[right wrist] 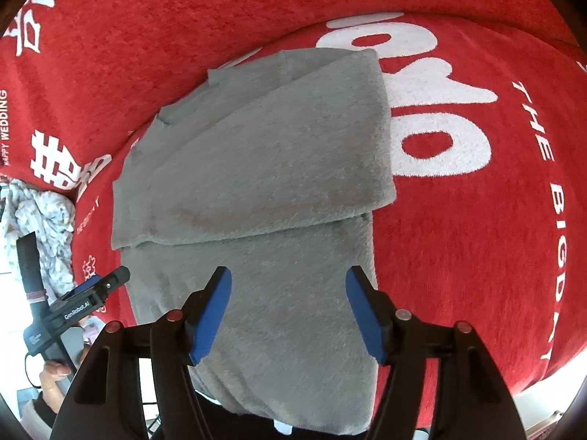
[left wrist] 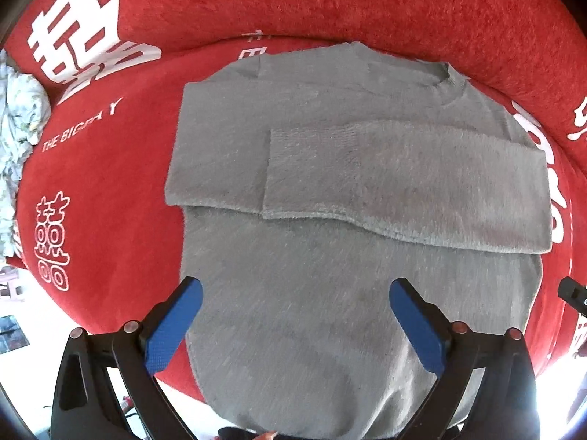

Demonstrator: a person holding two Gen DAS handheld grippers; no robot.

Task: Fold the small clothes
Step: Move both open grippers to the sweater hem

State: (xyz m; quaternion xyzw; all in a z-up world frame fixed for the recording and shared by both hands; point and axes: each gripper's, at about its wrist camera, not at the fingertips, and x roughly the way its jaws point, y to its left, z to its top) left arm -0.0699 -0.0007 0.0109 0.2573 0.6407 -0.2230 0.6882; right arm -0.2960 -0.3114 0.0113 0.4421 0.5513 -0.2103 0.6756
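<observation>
Red printed blanket [left wrist: 121, 190] under grey sweater [left wrist: 330, 293], sleeves folded across chest so body can fold next. I've got L gripper [left wrist: 295, 286] wide, R gripper [right wrist: 288, 277] part-open, both empty above hem.

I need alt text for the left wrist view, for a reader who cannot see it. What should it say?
A grey sweater lies flat on a red blanket with white lettering, both sleeves folded across its chest. The left gripper hangs open above the sweater's lower part, its blue fingers holding nothing. A crumpled pale cloth sits at the left edge.
</observation>
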